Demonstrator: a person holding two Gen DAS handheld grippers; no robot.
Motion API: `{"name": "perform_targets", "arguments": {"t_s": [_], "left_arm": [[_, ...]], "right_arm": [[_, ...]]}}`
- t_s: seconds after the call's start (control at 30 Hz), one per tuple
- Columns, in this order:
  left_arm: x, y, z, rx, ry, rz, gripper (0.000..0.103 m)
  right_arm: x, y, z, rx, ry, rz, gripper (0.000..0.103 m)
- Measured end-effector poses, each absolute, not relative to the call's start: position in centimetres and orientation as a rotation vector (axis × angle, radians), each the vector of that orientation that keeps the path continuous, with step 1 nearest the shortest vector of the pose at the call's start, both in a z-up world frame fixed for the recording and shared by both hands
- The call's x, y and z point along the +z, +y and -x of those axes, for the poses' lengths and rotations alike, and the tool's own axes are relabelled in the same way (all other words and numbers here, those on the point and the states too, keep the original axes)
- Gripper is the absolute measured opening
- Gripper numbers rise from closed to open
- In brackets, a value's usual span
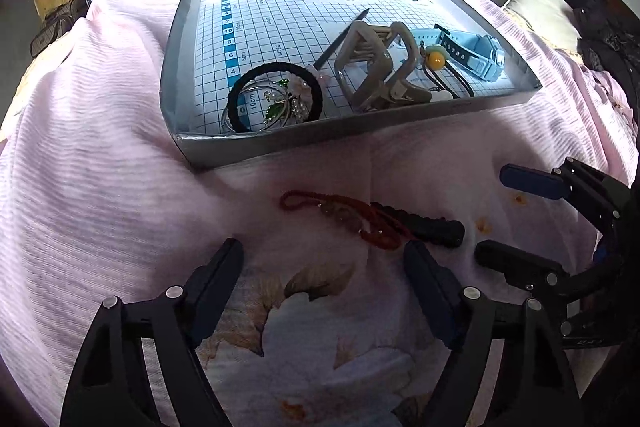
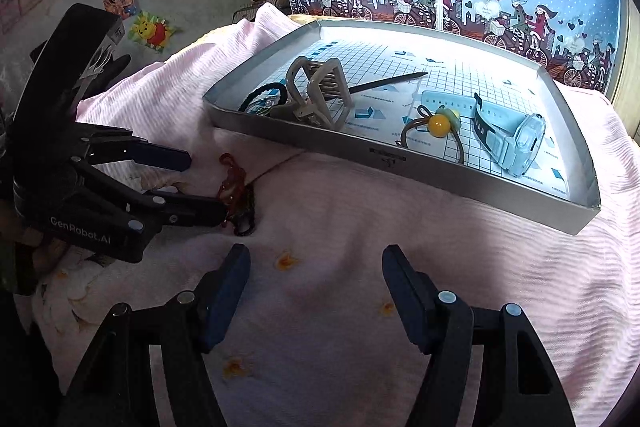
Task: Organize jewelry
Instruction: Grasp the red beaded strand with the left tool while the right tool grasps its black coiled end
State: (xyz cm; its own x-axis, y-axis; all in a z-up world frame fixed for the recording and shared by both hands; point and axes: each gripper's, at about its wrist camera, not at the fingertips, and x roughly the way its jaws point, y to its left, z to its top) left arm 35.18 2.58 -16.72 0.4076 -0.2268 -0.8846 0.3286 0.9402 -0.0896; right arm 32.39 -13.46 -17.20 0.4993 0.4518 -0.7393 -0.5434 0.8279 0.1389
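A shallow grey tray (image 1: 192, 143) with a grid-printed floor sits on a bed under a pink blanket (image 1: 100, 115), and it holds a black hair tie (image 1: 276, 95) lying around a pearl-and-leaf ornament (image 1: 288, 103), a dark hair stick (image 1: 344, 39), a beige claw clip (image 1: 376, 67), a tie with a yellow bead (image 1: 436, 58) and a light blue watch (image 1: 472, 55). In front of the tray, on the blanket, lie a red cord bracelet (image 1: 348, 215) and a black braided band (image 1: 432, 227). The left gripper (image 1: 324, 267) has its fingers spread wide and empty just before the bracelet, and the right gripper (image 2: 316, 267) hangs wide and empty over the blanket.
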Motion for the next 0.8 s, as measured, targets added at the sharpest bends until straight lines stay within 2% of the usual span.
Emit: {"name": "perform_targets", "arguments": {"t_s": [0.23, 0.4, 0.63, 0.8], "left_arm": [[-17.0, 3.1, -35.8, -0.348, 1.105, -0.056, 0.071], [-17.0, 4.1, -36.4, -0.343, 1.112, 0.001, 0.058], [-16.8, 5.8, -36.7, -0.344, 1.12, 0.094, 0.047], [-16.8, 7.3, -36.8, -0.325, 1.133, 0.16, 0.032]], "right_arm": [[-17.1, -13.3, -32.3, 0.607, 0.839, 0.117, 0.063], [-16.9, -12.9, -32.1, 0.628, 0.82, 0.12, 0.058], [-16.9, -11.7, -32.2, 0.665, 0.817, 0.119, 0.048], [-16.9, -10.9, -32.6, 0.681, 0.821, 0.117, 0.047]]}}
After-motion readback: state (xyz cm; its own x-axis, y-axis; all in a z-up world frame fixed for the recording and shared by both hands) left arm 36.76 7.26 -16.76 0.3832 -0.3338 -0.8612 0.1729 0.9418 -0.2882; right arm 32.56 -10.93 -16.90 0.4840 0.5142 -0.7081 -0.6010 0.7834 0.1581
